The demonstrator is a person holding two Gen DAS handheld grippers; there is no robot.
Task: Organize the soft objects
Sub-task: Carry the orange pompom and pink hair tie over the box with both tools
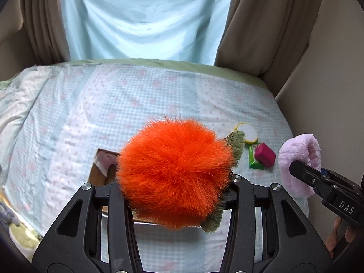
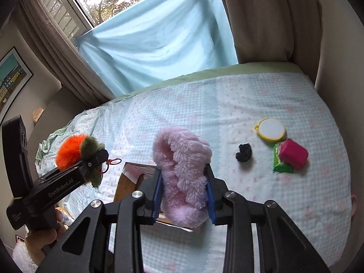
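My left gripper [image 1: 175,191] is shut on a fluffy orange plush with green leaves [image 1: 175,170], held above an open cardboard box [image 1: 102,170] on the bed. The orange plush also shows in the right wrist view [image 2: 70,152]. My right gripper [image 2: 184,195] is shut on a fluffy pink scrunchie-like plush [image 2: 182,173], also held above the box [image 2: 129,177]. The pink plush shows at the right in the left wrist view [image 1: 300,159]. The box inside is mostly hidden by the plush toys.
On the checked bedspread [image 2: 250,95] lie a yellow-rimmed round pad [image 2: 270,129], a magenta block [image 2: 293,153] on a green packet [image 2: 281,167] and a small black item [image 2: 243,152]. Curtains [image 2: 261,22] and a wall stand behind the bed.
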